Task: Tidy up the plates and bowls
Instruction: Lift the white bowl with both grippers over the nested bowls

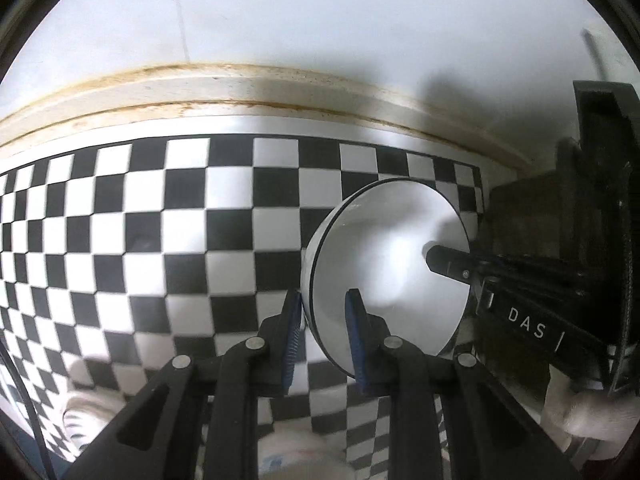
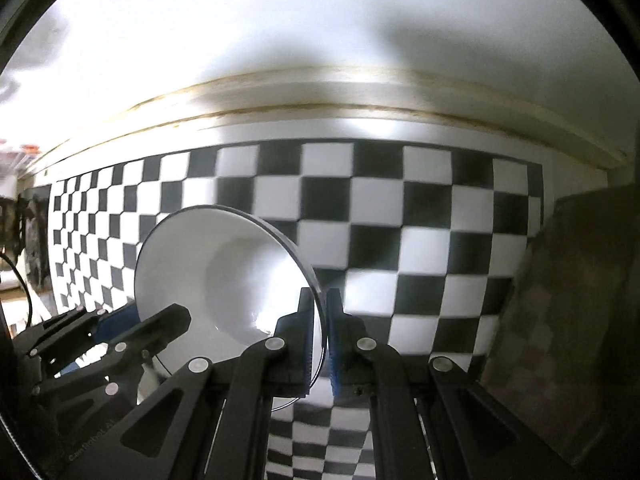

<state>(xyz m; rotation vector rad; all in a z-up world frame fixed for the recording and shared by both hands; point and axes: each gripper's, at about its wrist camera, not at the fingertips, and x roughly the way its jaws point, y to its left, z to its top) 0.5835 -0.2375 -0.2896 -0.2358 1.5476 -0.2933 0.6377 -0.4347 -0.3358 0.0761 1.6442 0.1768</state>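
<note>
A white bowl [image 1: 384, 256] with a thin dark rim line, glossy and empty inside, hangs tilted above the black-and-white checkered mat [image 1: 160, 240], near that mat's right edge. Opposite sides of its rim are pinched, apparently clear of the mat, though blur makes that uncertain.

Plain indoor room, likely a home, black-and-white checkered floor [image 1: 160, 240], stained cream skirting board [image 1: 240, 92] along a bare white wall [image 1: 320, 12], exact room type unclear
</note>
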